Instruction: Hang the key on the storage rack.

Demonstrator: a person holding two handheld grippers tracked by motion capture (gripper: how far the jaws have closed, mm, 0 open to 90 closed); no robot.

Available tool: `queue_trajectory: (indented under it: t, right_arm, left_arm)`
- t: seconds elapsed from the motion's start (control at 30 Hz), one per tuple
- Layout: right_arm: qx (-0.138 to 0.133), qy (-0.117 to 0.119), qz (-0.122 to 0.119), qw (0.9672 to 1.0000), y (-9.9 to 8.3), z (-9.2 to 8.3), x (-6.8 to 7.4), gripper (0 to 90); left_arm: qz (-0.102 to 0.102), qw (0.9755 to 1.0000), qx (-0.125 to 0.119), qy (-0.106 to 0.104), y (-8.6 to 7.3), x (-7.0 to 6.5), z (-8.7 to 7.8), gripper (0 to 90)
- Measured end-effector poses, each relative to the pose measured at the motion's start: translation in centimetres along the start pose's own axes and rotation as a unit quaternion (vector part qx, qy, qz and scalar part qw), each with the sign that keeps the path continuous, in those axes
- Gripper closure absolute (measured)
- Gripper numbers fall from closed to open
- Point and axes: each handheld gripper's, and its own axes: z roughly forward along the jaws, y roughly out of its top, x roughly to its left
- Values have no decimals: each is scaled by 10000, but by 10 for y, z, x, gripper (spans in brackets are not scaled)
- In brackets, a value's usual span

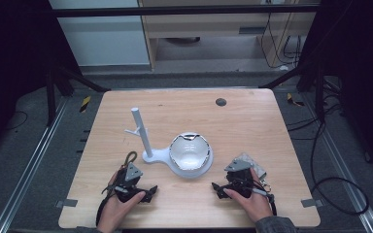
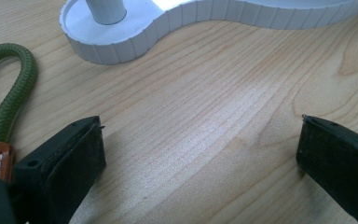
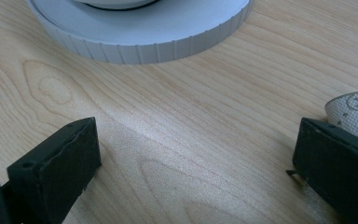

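Both tongs rest apart and empty on the table (image 1: 252, 116), left gripper (image 1: 135, 190) by the green cord loop (image 2: 7, 88), right gripper (image 1: 228, 187) probably nearest the bowl (image 1: 189, 151) on its white stand (image 1: 158, 156); approach low, pinch rim squarely.

bowl (image 1: 190, 151) on stand (image 1: 156, 155) | post (image 1: 141, 130) left of bowl
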Motion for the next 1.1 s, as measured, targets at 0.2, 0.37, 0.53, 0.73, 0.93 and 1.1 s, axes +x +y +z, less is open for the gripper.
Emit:
queue_trajectory:
  t: [0.2, 0.37, 0.53, 0.73, 0.93, 1.1]
  right_arm:
    - [-1, -5, -5, 10000, 0, 0, 0, 10]
    - [-1, -5, -2, 10000, 0, 0, 0, 10]
    - [-2, -5, -3, 10000, 0, 0, 0, 10]
    - [3, -5, 14, 10000, 0, -1, 0, 10]
    - [10, -17, 8, 10000, -1, -1, 0, 10]
    - [13, -6, 19, 10000, -1, -2, 0, 9]
  left_arm:
    - [24, 10000, 21, -19, 0, 1, 0, 1]
    - [80, 9999, 80, -56, 1, 3, -4, 53]
    - [60, 9999, 47, -114, 1, 4, -8, 54]
    - [53, 10000, 77, -34, 7, 11, -21, 73]
    - [-24, 9989, 450, 157, 14, 32, -37, 111]
    - [-183, 9960, 849, 205, 17, 52, -43, 123]
